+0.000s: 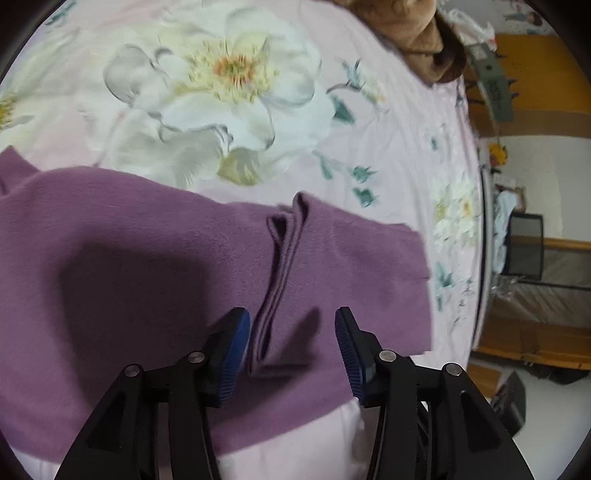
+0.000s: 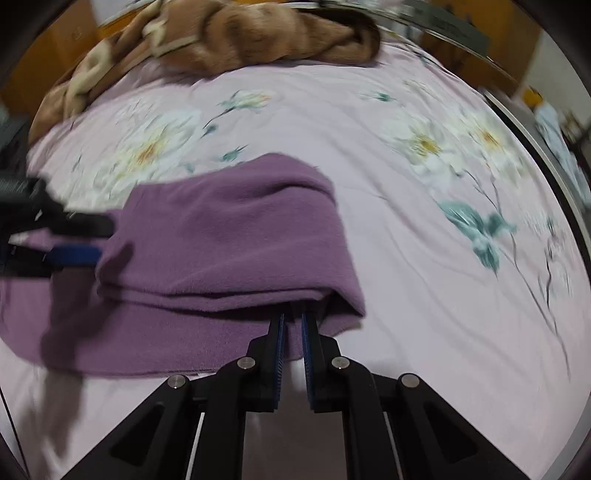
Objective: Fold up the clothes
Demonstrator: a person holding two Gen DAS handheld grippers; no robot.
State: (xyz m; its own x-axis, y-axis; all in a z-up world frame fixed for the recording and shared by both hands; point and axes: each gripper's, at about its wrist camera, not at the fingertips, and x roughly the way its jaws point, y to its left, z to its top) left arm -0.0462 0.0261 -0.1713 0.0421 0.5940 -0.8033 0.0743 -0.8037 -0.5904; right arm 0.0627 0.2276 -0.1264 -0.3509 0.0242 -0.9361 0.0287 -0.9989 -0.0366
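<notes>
Two hand-held grippers work over one soft purple fleece garment (image 1: 147,258) that lies spread on a bed covered by a pale pink sheet printed with large white flowers (image 1: 332,55).

In the left wrist view, the left hand-held gripper (image 1: 291,339) hangs just above the cloth with its blue ribbed pads (image 1: 236,343) standing apart at a middling width. A raised, doubled ridge of the purple fabric runs up between them, nearer the left pad, and neither pad presses on it. The gripper's dark shadow falls on the fleece to the left. The garment's right edge ends squarely on the sheet, and a strip of pink sheet shows below its near hem.

In the right wrist view, the right hand-held gripper (image 2: 291,325) has its pads drawn close together, with only a narrow slot between them. Their tips reach under the near edge of a folded-over layer of the purple garment (image 2: 229,236), and a thin bit of that fabric sits between the tips. This view is blurred, so whether the pads really pinch it cannot be told. The folded layer bulges over a flatter layer beneath. The left gripper (image 2: 74,240) shows at the left edge of this view, over the garment's far side.

A rumpled brown plush blanket with cream patches (image 2: 240,33) lies at the far end of the bed, well apart from the garment.
</notes>
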